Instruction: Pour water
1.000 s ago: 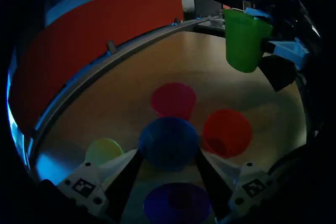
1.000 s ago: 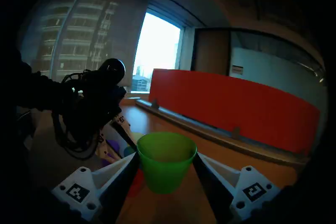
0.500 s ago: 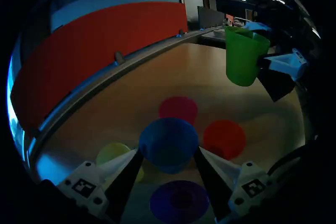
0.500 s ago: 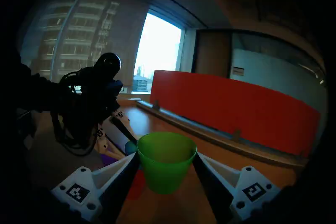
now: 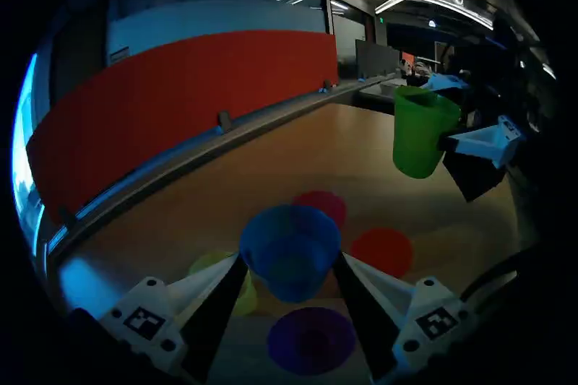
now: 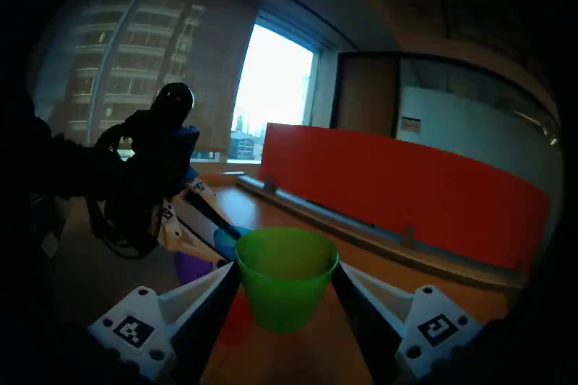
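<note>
In the left gripper view my left gripper point(image 5: 289, 269) is shut on a blue cup point(image 5: 290, 248), held upright above the wooden table point(image 5: 238, 175). Below it on the table stand a pink-red cup point(image 5: 322, 204), a red cup point(image 5: 381, 251), a yellow cup point(image 5: 242, 284) and a purple cup point(image 5: 311, 340). At the right of that view a green cup point(image 5: 420, 131) hangs in the air, held by my right gripper point(image 5: 462, 145). In the right gripper view my right gripper point(image 6: 286, 285) is shut on the green cup point(image 6: 286, 277), upright, with my left gripper point(image 6: 199, 219) and the blue cup point(image 6: 227, 240) behind it to the left.
A long red partition point(image 5: 166, 96) with a metal rail runs along the table's far edge. A window point(image 6: 271, 92) and a dark sleeve and hand point(image 6: 137, 161) holding the left gripper show in the right gripper view. Open tabletop lies toward the far side.
My left gripper has risen with the blue cup, so the cups on the table look smaller and lower. The green cup has drifted lower in the left gripper view.
</note>
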Demonstrator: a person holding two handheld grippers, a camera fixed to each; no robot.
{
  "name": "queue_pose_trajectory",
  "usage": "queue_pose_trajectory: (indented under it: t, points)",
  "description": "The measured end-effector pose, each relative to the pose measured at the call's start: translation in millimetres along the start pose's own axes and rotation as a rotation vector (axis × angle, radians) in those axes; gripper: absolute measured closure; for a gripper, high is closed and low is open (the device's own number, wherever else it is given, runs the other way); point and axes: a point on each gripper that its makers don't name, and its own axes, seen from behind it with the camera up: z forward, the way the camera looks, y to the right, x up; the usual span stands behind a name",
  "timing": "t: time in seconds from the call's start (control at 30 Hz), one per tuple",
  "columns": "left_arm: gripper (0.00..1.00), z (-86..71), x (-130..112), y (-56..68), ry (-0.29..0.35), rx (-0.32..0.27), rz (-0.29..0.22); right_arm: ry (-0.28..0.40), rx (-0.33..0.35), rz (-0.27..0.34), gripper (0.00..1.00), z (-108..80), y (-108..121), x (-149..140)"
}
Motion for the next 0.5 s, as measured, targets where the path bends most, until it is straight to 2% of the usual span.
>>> queue_pose_trajectory:
  t: [0.1,0.5]
  points:
    - [0.16,-5.2,5.6,-2.7,0.031,0.008,-0.023,0.0,0.001,0.002,0.09,-0.1,-0.9,0.6]
    - [0.17,-34.3,38.9,-6.2,0.167,0.029,-0.04,-0.001,0.003,0.003,0.09,-1.5,-3.0,4.4]
